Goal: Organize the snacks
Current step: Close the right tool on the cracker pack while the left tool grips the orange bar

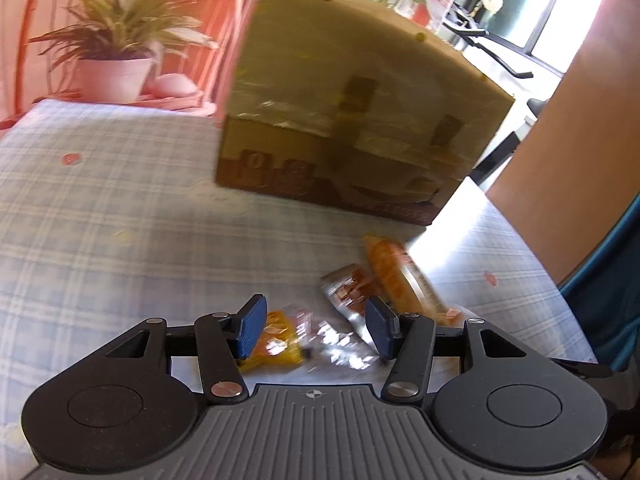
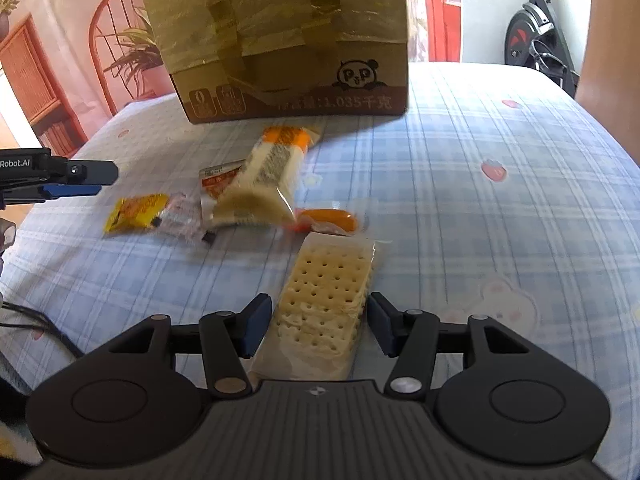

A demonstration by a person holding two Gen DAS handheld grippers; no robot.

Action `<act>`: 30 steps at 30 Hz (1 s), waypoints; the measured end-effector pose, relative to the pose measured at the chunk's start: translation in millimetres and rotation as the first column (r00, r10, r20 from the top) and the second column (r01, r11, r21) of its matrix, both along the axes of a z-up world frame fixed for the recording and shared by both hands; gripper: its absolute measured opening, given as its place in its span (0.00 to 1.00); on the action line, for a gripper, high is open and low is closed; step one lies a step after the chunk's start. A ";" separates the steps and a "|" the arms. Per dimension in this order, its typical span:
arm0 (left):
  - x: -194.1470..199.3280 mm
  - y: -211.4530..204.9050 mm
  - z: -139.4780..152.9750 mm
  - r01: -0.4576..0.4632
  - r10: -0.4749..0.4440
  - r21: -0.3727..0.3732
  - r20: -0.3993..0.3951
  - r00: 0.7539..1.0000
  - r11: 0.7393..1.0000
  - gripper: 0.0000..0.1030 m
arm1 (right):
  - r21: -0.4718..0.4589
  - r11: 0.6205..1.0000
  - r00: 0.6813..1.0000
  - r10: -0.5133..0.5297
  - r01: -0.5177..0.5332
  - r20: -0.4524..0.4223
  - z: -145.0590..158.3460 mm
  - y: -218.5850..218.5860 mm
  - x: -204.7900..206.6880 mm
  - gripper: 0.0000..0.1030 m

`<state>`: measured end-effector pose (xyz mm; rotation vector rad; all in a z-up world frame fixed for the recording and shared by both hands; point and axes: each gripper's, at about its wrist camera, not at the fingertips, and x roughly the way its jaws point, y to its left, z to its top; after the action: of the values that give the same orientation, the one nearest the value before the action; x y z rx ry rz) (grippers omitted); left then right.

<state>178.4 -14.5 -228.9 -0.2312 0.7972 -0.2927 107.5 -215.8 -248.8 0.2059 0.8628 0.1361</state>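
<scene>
A brown cardboard box (image 1: 352, 108) (image 2: 280, 40) stands at the far side of the checked cloth. Snack packs lie in front of it. My left gripper (image 1: 316, 330) is open above a yellow-and-clear packet (image 1: 280, 340) (image 2: 138, 212). A silver-orange pack (image 1: 348, 292) (image 2: 218, 178) and a long orange-white pack (image 1: 396, 276) (image 2: 272, 168) lie just beyond. My right gripper (image 2: 318, 330) is open, its jaws on either side of a cracker pack (image 2: 328, 292) without touching it. A small orange sausage pack (image 2: 328, 218) lies beyond the crackers. The left gripper also shows in the right wrist view (image 2: 80, 178).
The blue checked cloth (image 1: 100, 220) (image 2: 480, 220) covers the table. A potted plant (image 1: 112, 52) and a red chair (image 2: 116, 40) stand behind the far edge. An exercise bike (image 2: 536, 36) stands at the far right. A person's arm (image 2: 608, 40) is at the right edge.
</scene>
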 end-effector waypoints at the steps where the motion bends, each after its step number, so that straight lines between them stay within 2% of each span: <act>1: 4.0 -5.5 1.0 0.009 -0.009 -0.004 0.001 1.000 1.000 0.55 | 0.000 1.000 1.000 0.000 0.000 0.005 -0.5 -0.8 2.9 0.54; 7: 29.0 -47.0 0.1 0.085 -0.085 0.004 0.000 0.996 0.996 0.55 | 0.014 1.000 0.999 -0.008 0.008 0.032 -4.4 -8.6 15.7 0.54; 11: 45.4 -76.1 -9.3 0.123 -0.123 0.002 -0.032 0.992 0.992 0.55 | 0.033 0.999 0.999 -0.018 0.016 0.047 -6.7 -13.3 17.7 0.54; 18: 65.2 -112.5 -33.9 0.129 -0.123 0.067 -0.090 0.988 0.989 0.55 | 0.045 0.999 0.997 -0.024 0.020 0.075 -8.2 -13.6 12.8 0.54; 23: 67.7 -124.1 -44.5 0.126 -0.114 0.130 -0.098 0.989 0.983 0.53 | 0.054 0.998 0.996 -0.025 0.020 0.085 -8.9 -14.5 11.4 0.54; 30: 62.4 -120.6 -45.4 0.116 -0.109 0.132 -0.063 0.992 0.984 0.48 | 0.059 0.998 0.995 -0.030 0.024 0.094 -8.9 -14.8 8.6 0.54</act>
<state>240.8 -135.1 -274.3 -0.0666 0.8836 -0.3381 116.2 -230.6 -257.7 0.2628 0.7619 0.1445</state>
